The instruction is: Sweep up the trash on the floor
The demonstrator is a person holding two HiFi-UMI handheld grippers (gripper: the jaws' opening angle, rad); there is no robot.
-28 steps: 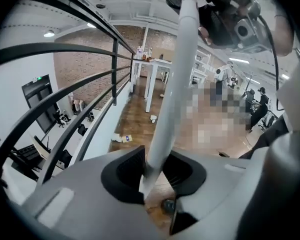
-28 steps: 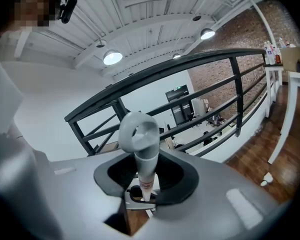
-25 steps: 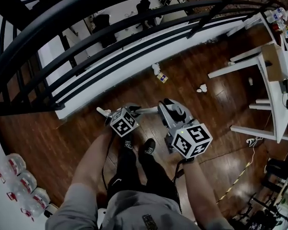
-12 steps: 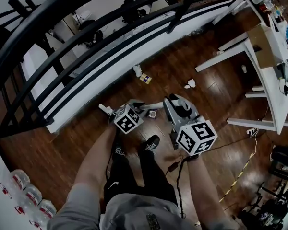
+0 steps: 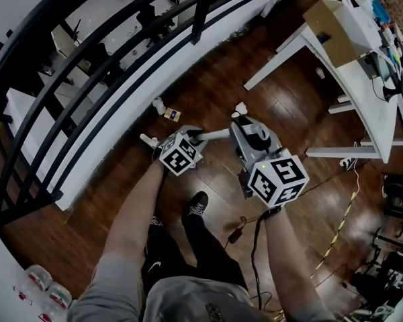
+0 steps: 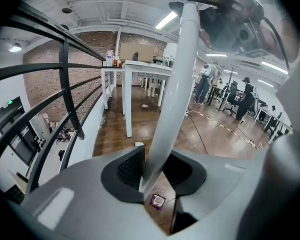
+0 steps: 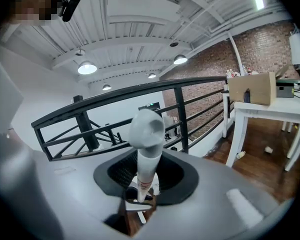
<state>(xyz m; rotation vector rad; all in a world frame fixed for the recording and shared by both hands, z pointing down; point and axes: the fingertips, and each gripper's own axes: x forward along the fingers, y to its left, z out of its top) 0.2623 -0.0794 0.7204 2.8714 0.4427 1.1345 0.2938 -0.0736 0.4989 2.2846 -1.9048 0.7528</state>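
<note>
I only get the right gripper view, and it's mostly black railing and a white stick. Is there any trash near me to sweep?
Observer: Yes. The head view shows a crumpled white paper scrap on the dark wooden floor, just ahead of your right gripper.
Operator: I just see my white round-topped handle. What's my other hand got?
Observer: The left gripper is shut on a long white pole.
Operator: Any more trash?
Observer: The left gripper view shows a small purple wrapper on the floor, just past its jaws.
</note>
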